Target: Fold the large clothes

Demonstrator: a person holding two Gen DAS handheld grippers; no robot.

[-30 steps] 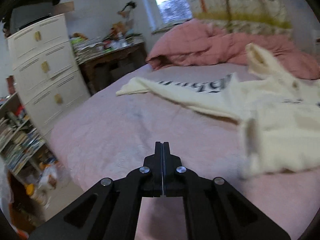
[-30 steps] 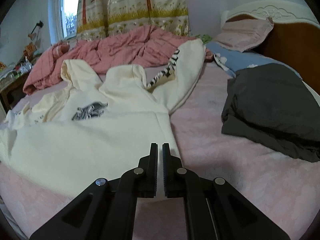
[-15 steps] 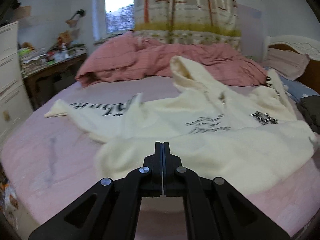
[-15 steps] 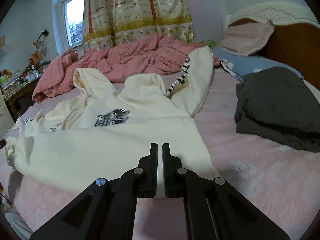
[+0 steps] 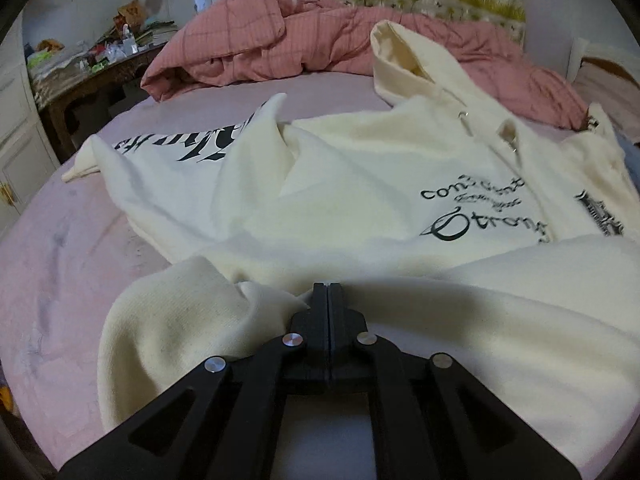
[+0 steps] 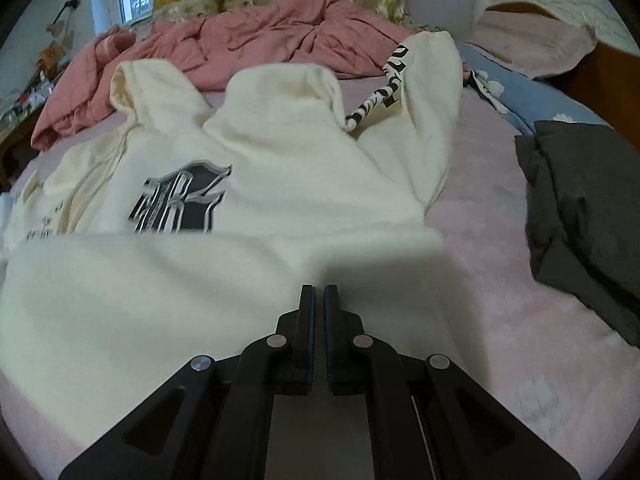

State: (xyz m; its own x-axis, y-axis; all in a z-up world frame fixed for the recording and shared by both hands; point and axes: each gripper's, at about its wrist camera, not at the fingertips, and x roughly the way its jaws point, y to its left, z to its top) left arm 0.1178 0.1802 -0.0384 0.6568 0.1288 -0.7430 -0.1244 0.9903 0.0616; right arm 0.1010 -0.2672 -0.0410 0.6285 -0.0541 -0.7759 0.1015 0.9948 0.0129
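A cream hoodie with black lettering lies spread front-up on the pink bed sheet, hood toward the quilt. My left gripper hovers just over the hoodie's lower hem, beside a turned-up corner. Its jaws look closed and are starting to open, with nothing between them. In the right wrist view the hoodie fills the left and centre, one printed sleeve lying away to the upper right. My right gripper is shut on nothing, over the hem near the hoodie's right edge.
A rumpled pink quilt is heaped at the far side of the bed. A dark grey folded garment lies at the right, with a blue cover and pink pillow behind it. A cluttered wooden table stands left of the bed.
The left view has swung from the drawers and bed edge onto the hoodie and dropped close to its hem. The right gripper has also come nearer and lower over the hem.
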